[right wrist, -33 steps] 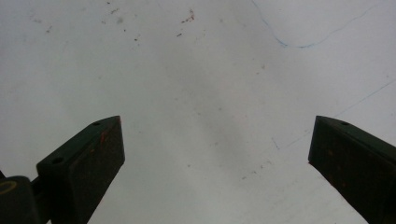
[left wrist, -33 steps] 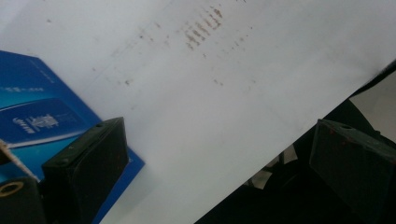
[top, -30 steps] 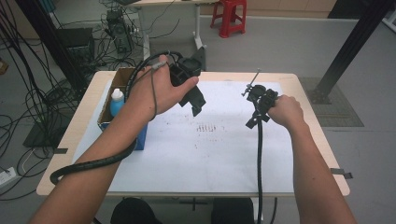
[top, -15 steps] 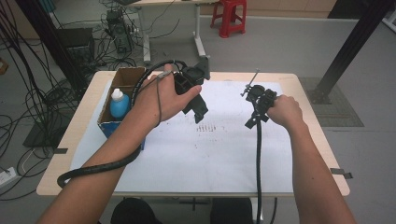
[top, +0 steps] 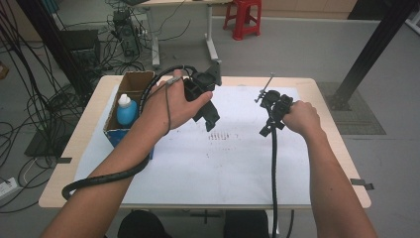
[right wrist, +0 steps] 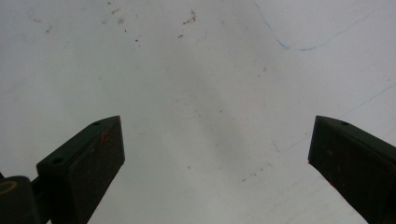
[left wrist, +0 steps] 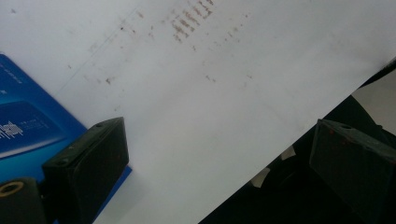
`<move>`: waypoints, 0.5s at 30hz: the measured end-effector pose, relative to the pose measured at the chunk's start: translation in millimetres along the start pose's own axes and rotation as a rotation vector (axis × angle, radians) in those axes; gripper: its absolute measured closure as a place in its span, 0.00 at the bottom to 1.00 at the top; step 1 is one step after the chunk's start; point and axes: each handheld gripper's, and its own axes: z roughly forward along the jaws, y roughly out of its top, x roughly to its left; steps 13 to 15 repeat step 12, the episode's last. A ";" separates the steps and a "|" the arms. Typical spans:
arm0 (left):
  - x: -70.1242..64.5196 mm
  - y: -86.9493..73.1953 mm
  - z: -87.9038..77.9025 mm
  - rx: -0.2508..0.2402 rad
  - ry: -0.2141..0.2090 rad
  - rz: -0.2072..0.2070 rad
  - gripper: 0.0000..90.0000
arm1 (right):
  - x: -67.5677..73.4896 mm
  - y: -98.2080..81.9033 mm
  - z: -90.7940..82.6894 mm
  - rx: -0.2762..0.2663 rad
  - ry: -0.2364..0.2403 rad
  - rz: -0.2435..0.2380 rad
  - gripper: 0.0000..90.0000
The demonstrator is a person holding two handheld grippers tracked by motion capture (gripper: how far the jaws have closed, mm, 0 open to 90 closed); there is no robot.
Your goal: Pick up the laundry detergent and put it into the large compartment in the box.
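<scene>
High view shows your left claw (top: pixel 210 116) over the white paper (top: pixel 218 163) on the surface, released and empty, with the cardboard box (top: pixel 130 84) just to its left, a blue bottle (top: pixel 126 110) standing inside. Your right claw (top: pixel 270 126) hovers over the paper's right part, jaws spread wide, grasping nothing, well apart from the left one.

A light wooden table (top: pixel 341 163) stands on a grey floor (top: pixel 307 44). Beyond it, a red stool (top: pixel 242 17), a white desk leg (top: pixel 210 42), tangled black cables (top: pixel 44 64) at left, and a dark post (top: pixel 369 54) at right
</scene>
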 end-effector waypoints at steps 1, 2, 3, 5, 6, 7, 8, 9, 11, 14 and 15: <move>0.3 -0.3 0.2 -0.002 0.000 0.000 0.05 | -0.2 -0.5 0.0 -0.001 0.000 0.000 0.04; 0.7 -0.1 0.4 0.000 -0.001 -0.001 0.05 | -0.6 -0.7 0.1 -0.002 0.001 -0.003 0.04; 1.2 -0.2 0.7 -0.001 -0.002 -0.002 0.05 | -0.5 -0.9 0.3 -0.001 0.000 -0.001 0.04; 2.3 -0.3 1.2 -0.001 -0.004 -0.002 0.05 | -0.6 -1.4 0.7 -0.002 0.001 0.000 0.04; 2.5 -0.3 1.7 0.000 -0.004 -0.002 0.05 | -0.7 -1.2 1.1 0.000 0.003 0.003 0.04; 3.2 -0.1 2.1 0.002 -0.006 -0.003 0.05 | -0.9 -1.0 1.5 0.001 0.003 0.001 0.04; 3.1 -0.4 2.7 0.001 -0.005 -0.007 0.05 | -0.9 -1.0 1.6 0.001 0.003 0.000 0.04; 3.5 -0.5 3.2 0.000 -0.006 -0.008 0.05 | -0.9 -1.4 1.8 -0.001 0.004 0.001 0.04; 4.4 -0.4 4.0 0.002 -0.009 -0.006 0.05 | -0.8 -1.2 1.9 0.000 0.004 0.001 0.04; 4.6 -0.3 4.3 0.002 -0.010 -0.005 0.05 | -0.9 -1.6 1.8 -0.002 0.004 0.001 0.04; 4.6 -0.3 4.3 0.002 -0.010 -0.005 0.05 | -0.9 -1.6 1.8 -0.002 0.004 0.001 0.04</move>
